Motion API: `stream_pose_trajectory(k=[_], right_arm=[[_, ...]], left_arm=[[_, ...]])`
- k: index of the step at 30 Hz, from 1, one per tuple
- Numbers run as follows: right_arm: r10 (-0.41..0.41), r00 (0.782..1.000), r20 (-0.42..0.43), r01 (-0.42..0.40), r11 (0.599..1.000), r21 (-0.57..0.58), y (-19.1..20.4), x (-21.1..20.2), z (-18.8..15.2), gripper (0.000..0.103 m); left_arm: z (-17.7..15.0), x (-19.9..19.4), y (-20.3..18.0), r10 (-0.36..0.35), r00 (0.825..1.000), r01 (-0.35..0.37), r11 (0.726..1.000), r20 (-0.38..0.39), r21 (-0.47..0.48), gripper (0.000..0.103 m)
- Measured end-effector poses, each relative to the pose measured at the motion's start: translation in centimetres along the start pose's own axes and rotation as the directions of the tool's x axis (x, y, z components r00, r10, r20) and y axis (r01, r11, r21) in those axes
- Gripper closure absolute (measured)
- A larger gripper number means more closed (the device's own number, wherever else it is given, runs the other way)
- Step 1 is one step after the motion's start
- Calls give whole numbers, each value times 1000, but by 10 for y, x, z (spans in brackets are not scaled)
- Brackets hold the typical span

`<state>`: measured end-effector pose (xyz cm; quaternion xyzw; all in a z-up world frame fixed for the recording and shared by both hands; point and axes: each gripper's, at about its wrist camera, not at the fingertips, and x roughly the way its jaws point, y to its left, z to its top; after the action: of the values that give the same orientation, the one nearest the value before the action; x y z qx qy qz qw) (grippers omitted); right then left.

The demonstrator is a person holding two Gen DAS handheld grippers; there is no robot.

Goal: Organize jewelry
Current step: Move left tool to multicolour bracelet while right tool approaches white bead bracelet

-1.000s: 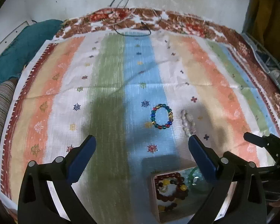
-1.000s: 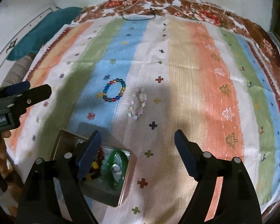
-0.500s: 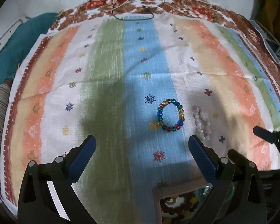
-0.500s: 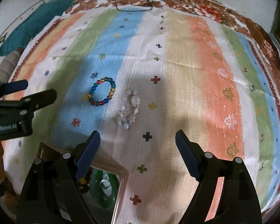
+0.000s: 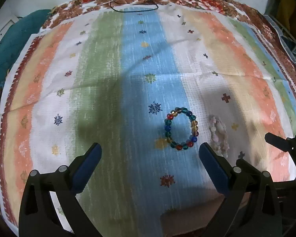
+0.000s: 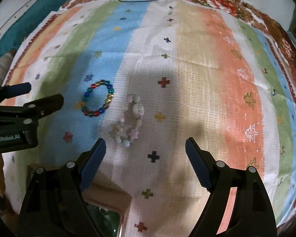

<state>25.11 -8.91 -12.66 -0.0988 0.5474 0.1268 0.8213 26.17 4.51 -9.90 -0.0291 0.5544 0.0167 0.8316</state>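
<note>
Both my tongs gape empty: left gripper [image 5: 149, 154], right gripper [image 6: 146, 148]. The pale bracelet [image 6: 129, 119] lies just ahead of my right, long axis running away from me. The colourful bracelet [image 5: 180, 128] sits beside it, nearer my left.

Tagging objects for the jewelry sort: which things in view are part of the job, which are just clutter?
Job:
- multicolored bead bracelet, on the blue stripe
- pale bead bracelet, beside it
- box at the near edge
- left gripper, right gripper, both open and empty

Lying about:
- black cord, far edge
- teal cloth
- striped cloth underneath
</note>
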Motion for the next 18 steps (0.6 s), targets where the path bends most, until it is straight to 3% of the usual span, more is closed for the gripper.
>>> stream_pose_trajectory(k=[13, 18], right_arm=[[-23, 999, -33, 23, 1000, 15, -5, 22, 9, 20], [-20, 999, -46, 21, 1000, 23, -7, 32, 13, 20]], left_arm=[[10, 30, -4, -13, 998, 14, 1000, -57, 18, 8], [13, 40, -6, -10, 997, 12, 1000, -76, 26, 14]])
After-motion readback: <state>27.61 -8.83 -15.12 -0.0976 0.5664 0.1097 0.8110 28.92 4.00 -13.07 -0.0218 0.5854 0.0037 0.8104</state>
